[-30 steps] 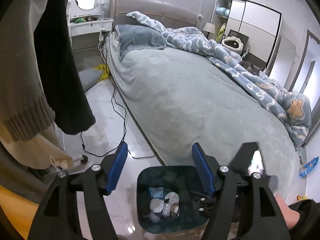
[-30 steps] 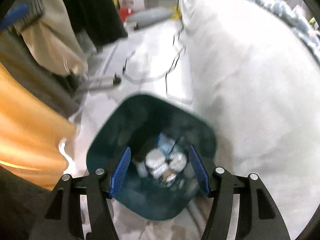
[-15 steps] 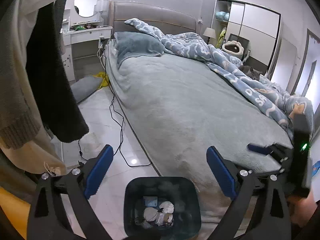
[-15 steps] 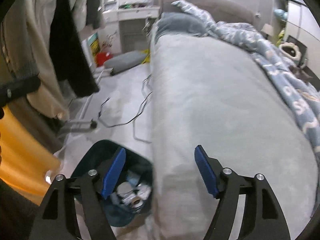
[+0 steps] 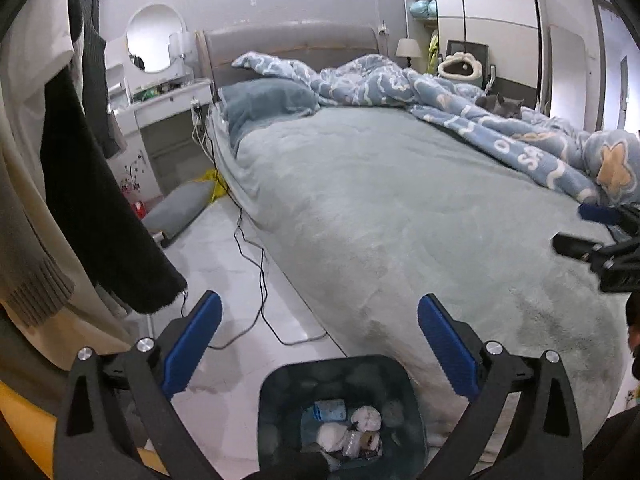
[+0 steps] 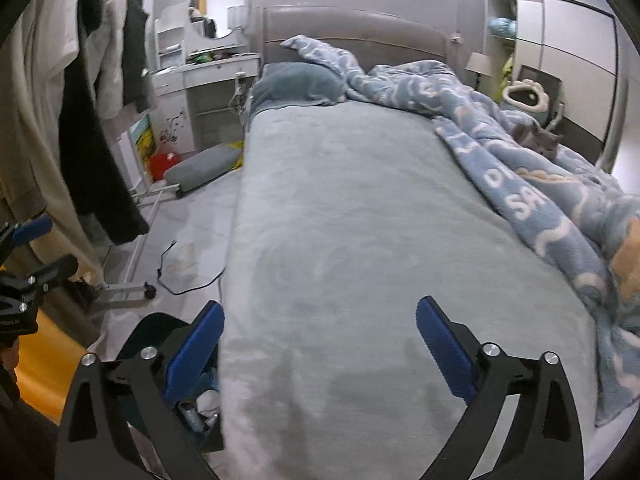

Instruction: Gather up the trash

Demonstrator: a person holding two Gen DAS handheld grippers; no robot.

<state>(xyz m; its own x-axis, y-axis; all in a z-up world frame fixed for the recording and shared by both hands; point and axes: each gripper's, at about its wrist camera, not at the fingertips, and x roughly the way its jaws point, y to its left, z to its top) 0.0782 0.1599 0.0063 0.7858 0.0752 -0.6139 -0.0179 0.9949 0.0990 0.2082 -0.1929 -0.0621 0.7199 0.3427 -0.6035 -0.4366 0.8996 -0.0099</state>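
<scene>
So the trash bin sits on the floor right against the foot end of the bed, straight below my left gripper. It's a dark teal plastic bin, squarish with rounded corners, and down at the bottom there's a little pile of trash: crumpled white wads, something shiny and crinkly, and a small pale blue packet. From my right-hand camera I only catch a slice of the bin's rim behind the left finger.

Both tools are empty. My left gripper has its blue ribbed pads spread wide with nothing between them, and my right gripper is spread just as wide, hanging over the bed with nothing pinched either.

The bed's covered in a fuzzy grey-green plush sheet, with a rumpled blue fleece blanket with white cloud shapes pushed to the far side, and a grey cat tucked on it. The floor is glossy pale tile with a black cable snaking along the bed. Clothes hang on the left, a black one and a cream knit one, and there's a round mirror over a white dresser by the padded headboard.
</scene>
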